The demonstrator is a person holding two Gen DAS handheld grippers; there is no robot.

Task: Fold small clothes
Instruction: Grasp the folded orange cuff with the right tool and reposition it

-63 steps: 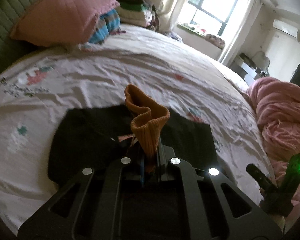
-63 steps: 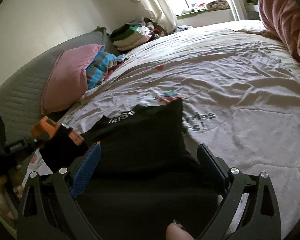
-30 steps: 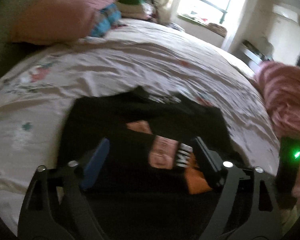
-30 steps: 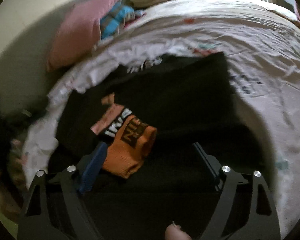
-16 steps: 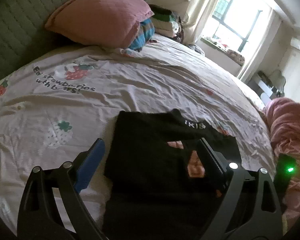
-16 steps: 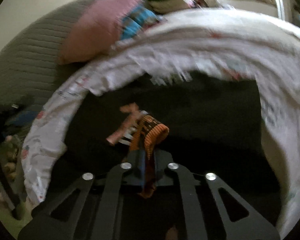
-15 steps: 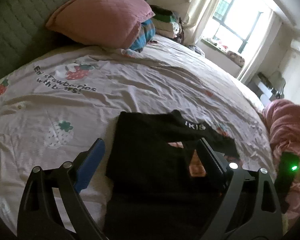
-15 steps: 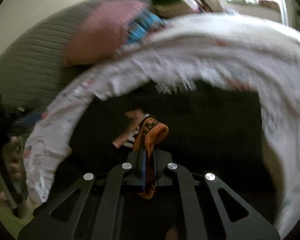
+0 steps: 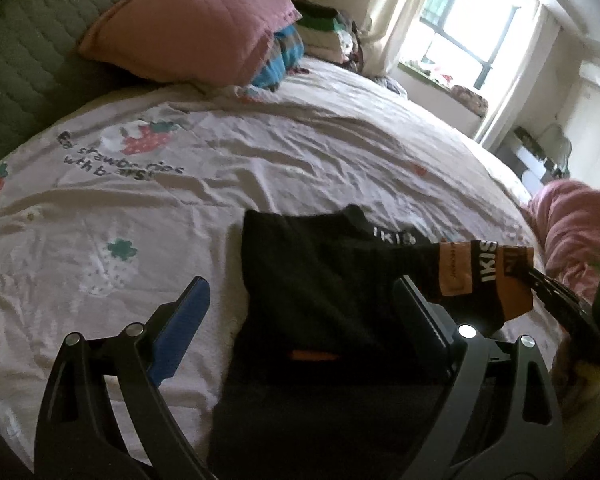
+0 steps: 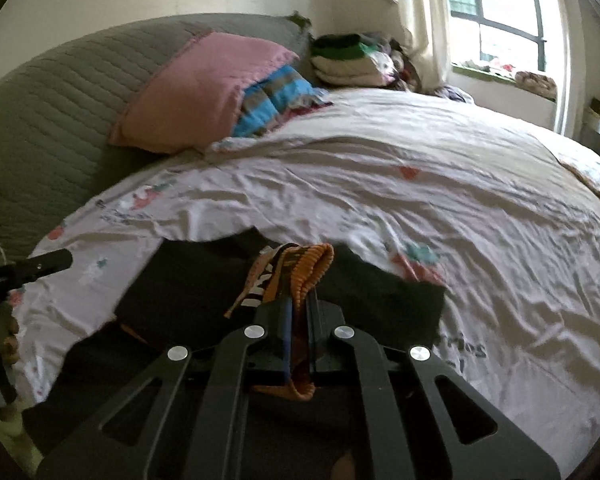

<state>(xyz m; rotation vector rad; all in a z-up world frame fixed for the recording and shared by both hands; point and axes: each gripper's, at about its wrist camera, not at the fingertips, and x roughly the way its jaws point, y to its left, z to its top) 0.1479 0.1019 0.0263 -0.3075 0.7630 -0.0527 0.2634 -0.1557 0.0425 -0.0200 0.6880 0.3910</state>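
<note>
A black garment (image 9: 320,280) lies flat on the strawberry-print bed sheet (image 9: 180,168). My right gripper (image 10: 298,312) is shut on its orange ribbed cuff (image 10: 312,268) and holds the sleeve up over the garment (image 10: 196,280). In the left wrist view the lifted black-and-orange sleeve (image 9: 484,276) stretches to the right, held by the other gripper. My left gripper (image 9: 300,304) is open and empty, its fingers on either side of the garment's left part, just above it.
A pink pillow (image 9: 188,28) and a blue striped cloth (image 9: 284,56) lean on the grey headboard (image 9: 24,52). Folded clothes (image 10: 348,60) are stacked by the window. A pink blanket (image 9: 572,224) is heaped at the right bed edge.
My left gripper let go of the orange cuff and opened. My right gripper shut on the cuff and lifted the sleeve to the right over the garment.
</note>
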